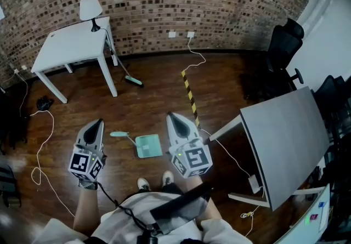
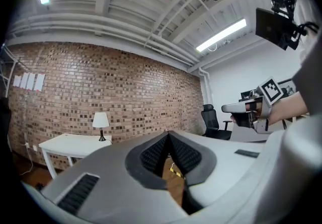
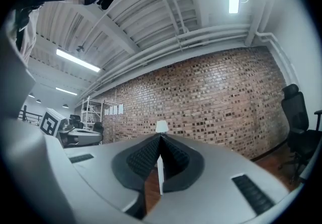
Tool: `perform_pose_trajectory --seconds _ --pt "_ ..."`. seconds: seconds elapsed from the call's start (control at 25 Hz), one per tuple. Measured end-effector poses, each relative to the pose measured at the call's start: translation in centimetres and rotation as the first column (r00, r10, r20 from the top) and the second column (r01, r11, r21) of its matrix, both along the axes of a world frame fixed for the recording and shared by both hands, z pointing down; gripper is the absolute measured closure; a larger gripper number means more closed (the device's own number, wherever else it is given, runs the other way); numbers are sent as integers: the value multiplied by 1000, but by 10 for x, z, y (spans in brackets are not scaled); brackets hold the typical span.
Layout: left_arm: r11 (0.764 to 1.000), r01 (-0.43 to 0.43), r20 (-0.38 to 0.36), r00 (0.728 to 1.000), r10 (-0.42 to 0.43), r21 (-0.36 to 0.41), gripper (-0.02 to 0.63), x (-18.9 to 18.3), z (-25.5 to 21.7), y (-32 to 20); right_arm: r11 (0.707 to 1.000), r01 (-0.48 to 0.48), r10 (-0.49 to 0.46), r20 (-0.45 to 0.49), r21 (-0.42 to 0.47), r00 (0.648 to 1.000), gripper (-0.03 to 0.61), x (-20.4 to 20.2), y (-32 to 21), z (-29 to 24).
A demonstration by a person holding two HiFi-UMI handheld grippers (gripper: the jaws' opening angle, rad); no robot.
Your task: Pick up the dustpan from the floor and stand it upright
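A mint-green dustpan (image 1: 148, 146) lies flat on the wooden floor, its handle (image 1: 120, 134) pointing left. In the head view it lies between my two grippers, just in front of the person's shoes. My left gripper (image 1: 99, 122) is held above the floor to the left of the handle, jaws shut and empty. My right gripper (image 1: 170, 115) hangs to the right of the pan, also shut with nothing in it. The left gripper view shows its pads (image 2: 168, 137) closed together, pointing level at the brick wall. The right gripper view shows the same for its pads (image 3: 160, 138).
A white table (image 1: 71, 45) with a lamp (image 1: 90, 7) stands at the back left, a broom (image 1: 132, 79) leaning against it. A grey table (image 1: 285, 138) fills the right side, with black office chairs (image 1: 285, 45) behind. Yellow-black tape (image 1: 190, 95) and cables (image 1: 41, 155) lie on the floor.
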State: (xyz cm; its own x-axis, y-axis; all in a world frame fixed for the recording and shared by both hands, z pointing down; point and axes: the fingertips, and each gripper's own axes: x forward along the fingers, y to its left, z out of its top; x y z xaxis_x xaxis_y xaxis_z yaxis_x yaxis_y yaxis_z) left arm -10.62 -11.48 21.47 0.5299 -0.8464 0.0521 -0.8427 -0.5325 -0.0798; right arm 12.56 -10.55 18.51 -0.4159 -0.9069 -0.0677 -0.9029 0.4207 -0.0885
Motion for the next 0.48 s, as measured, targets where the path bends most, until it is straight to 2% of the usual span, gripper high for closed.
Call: perform_pose_trajectory --seconds 0.16,0.32,0.48 --pt "998 -47 33 998 48 -37 623 5 28 7 996 -58 56 -34 -66 998 595 12 22 12" --pt "992 -54 21 998 56 -111 623 26 75 37 990 -80 74 -59 -115 996 595 37 66 47" --pt "993 -36 34 999 40 -114 621 42 72 79 994 -41 34 -65 -99 997 595 42 107 48"
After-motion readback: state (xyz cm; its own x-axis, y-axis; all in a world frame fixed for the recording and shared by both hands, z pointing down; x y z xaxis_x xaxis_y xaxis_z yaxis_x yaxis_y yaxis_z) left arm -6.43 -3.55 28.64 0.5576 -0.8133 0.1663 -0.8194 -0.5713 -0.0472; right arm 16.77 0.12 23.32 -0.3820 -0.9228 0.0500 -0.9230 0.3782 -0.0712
